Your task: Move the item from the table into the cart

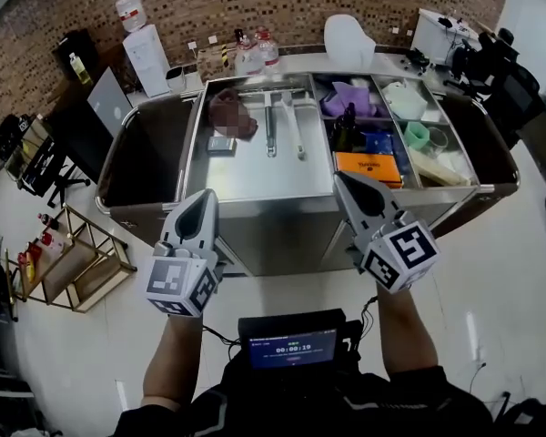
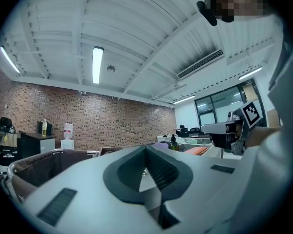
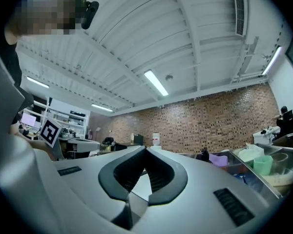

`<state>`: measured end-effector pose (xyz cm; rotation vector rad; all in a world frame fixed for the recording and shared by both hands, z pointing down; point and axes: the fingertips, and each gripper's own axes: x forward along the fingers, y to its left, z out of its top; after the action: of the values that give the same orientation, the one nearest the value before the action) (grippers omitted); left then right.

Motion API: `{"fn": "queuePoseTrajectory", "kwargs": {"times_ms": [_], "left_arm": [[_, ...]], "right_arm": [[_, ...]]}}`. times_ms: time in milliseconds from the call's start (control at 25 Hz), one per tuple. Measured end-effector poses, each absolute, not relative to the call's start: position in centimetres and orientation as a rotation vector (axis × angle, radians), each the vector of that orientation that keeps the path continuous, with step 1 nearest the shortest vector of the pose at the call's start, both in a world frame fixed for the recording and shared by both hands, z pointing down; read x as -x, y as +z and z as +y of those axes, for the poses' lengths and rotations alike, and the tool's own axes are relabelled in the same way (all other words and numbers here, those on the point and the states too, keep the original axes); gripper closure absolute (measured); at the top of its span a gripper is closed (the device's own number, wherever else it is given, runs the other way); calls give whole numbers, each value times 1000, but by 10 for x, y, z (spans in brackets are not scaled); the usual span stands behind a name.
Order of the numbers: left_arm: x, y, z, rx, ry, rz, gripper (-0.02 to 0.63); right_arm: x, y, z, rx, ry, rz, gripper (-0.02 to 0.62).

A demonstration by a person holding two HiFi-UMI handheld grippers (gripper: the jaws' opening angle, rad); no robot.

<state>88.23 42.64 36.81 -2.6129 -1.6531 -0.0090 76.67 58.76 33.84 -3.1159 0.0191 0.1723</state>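
The steel cart (image 1: 282, 198) stands right before me, seen from above in the head view. My left gripper (image 1: 206, 195) and right gripper (image 1: 338, 177) hover side by side at its near edge, both shut and empty. Its flat middle tray holds a maroon cloth (image 1: 233, 115) and some metal tools. Its right compartments hold a purple item (image 1: 350, 98), a dark bottle (image 1: 346, 127), an orange box (image 1: 369, 166) and a green cup (image 1: 418, 135). In the left gripper view the gripper (image 2: 146, 149) has its jaws meeting at the tips; in the right gripper view the gripper (image 3: 145, 149) does too.
Behind the cart a white table (image 1: 300, 62) carries two water bottles (image 1: 257, 53) and a white jug (image 1: 348, 36). A gold wire rack (image 1: 73, 258) stands on the floor at the left. Office chairs and desks (image 1: 491, 57) crowd the far right. A dark bag bin (image 1: 146, 157) forms the cart's left end.
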Motion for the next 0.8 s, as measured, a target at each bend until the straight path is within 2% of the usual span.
{"fn": "queuePoseTrajectory", "kwargs": {"times_ms": [800], "left_arm": [[-871,385,355,2638,-21,-1693,603]], "right_arm": [[-758,370,513,3114,103,-76,583]]}}
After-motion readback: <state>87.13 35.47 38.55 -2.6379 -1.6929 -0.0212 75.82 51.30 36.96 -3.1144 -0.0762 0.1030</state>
